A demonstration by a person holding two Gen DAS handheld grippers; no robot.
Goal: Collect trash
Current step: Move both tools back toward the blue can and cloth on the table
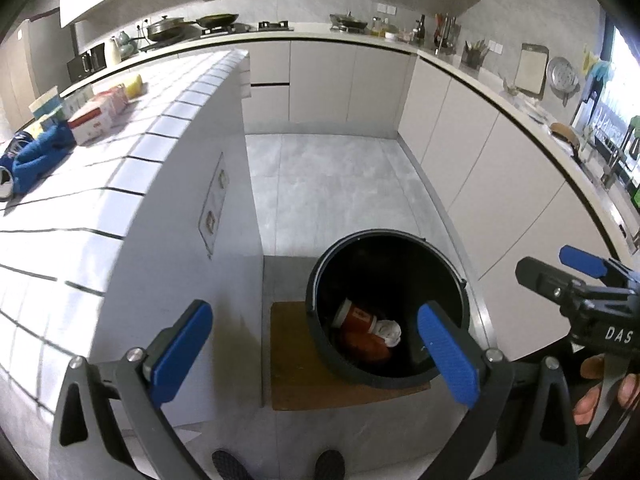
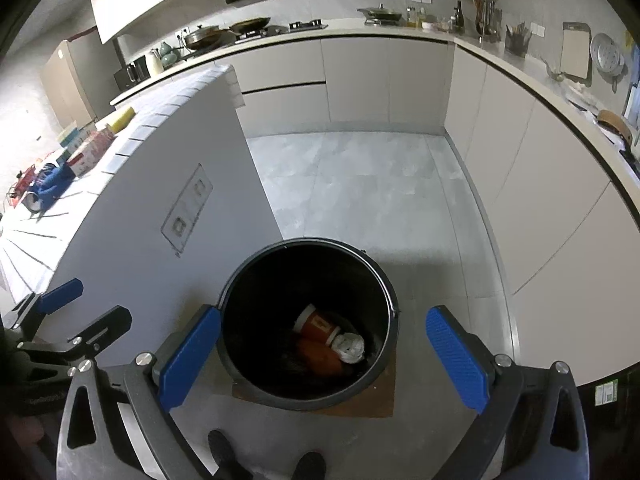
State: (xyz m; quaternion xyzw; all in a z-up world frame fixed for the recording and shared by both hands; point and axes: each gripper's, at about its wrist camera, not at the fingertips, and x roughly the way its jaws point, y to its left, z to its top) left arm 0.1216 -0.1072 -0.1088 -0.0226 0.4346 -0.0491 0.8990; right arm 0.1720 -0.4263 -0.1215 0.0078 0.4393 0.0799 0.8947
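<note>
Trash bin [image 2: 308,320] holds cups [image 2: 318,326], seemingly; both our tongs [image 1: 316,344] [image 2: 324,356] gape empty, so next fetch desk [image 1: 120,184] litter.

white letters "das" printed on the black body of the right gripper [image 1: 580,276]; other labels too blurred to read.

Both fisheye views are dim and cool-toned, with heavy black vignetting in the corners and straight cabinet lines bowed into arcs toward the edges. The brightest source is a window [image 1: 618,128] at the right edge of the left wrist view (blown out to glare). The floor [image 2: 360,184] shows soft, patchy sheen. The trash bin [image 2: 308,320] interior is deep in shadow, its contents only faintly lit. The tiled bench [image 1: 80,200] smears slightly near the left margin.
</note>
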